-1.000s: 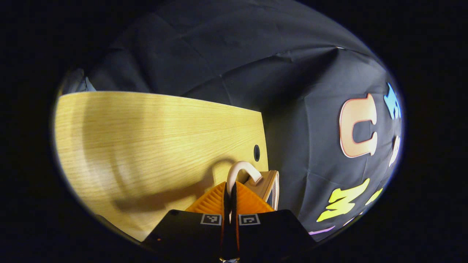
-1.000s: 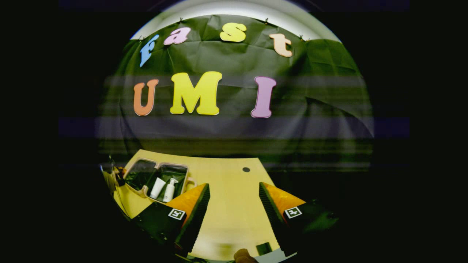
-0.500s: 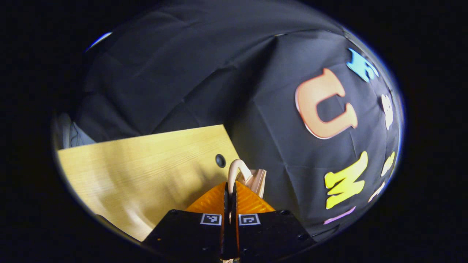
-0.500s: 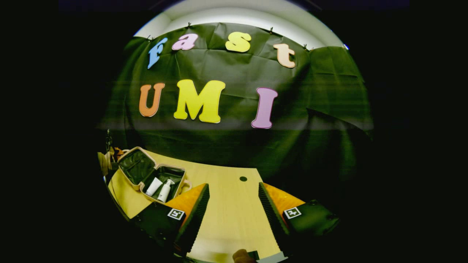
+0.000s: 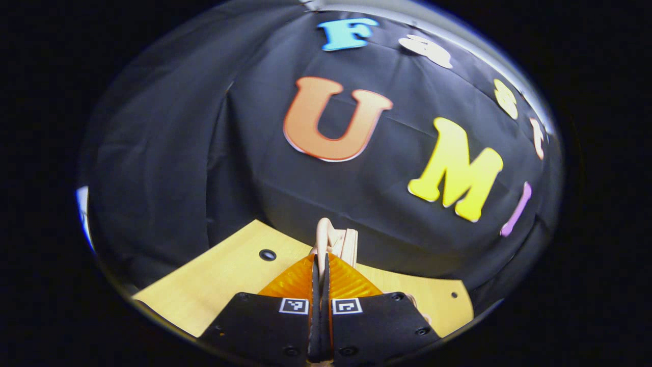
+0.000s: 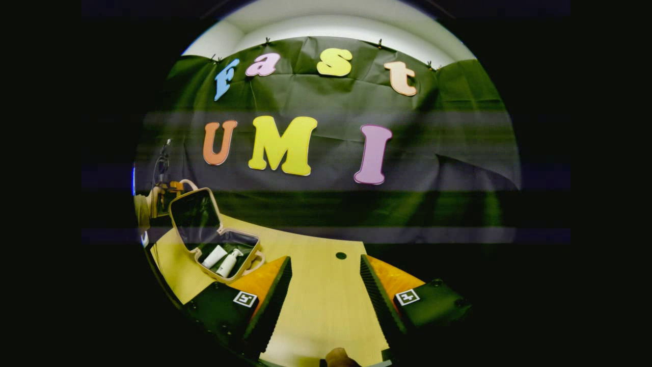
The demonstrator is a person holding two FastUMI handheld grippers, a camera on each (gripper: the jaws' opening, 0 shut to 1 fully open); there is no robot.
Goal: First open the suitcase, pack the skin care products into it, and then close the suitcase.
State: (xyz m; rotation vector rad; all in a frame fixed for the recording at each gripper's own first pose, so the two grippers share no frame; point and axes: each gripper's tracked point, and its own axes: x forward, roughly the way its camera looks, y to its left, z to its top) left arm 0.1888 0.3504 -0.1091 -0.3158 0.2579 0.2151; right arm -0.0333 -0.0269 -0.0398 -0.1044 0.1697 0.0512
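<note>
At 6 o'clock in the left gripper view, the left gripper (image 5: 320, 265) has its 2 fingers pressed together on the pale handle (image 5: 323, 235) of the suitcase lid. The handle loop rises just beyond the fingertips at 12 o'clock from them, with the thin edge of the lid (image 5: 349, 245) touching it at its 3 o'clock side. The wooden table (image 5: 224, 275) spreads from 8 o'clock to 4 o'clock behind the fingers, with a small dark hole (image 5: 267, 254) at 10 o'clock from the gripper.

In the right gripper view, the right gripper (image 6: 326, 285) sits at 6 o'clock with its 2 fingers set wide apart and nothing between them but bare table (image 6: 326, 306). The suitcase (image 6: 214, 239) stands on the table at 9 o'clock from that gripper, well apart from it. Its lid (image 6: 196, 214) is raised to a steep tilt, hinged along the far side of the base. The base lies flat on the table with its dark lining exposed. 2 white skin care products lie side by side inside the base: a tube (image 6: 214, 256) and a pump bottle (image 6: 229, 262), just beside each other. The left gripper (image 6: 170, 188) appears small at 9 o'clock, at the top corner of the raised lid, where the handle (image 6: 189, 183) curves. Whether the 2 products touch cannot be told at this size.
</note>
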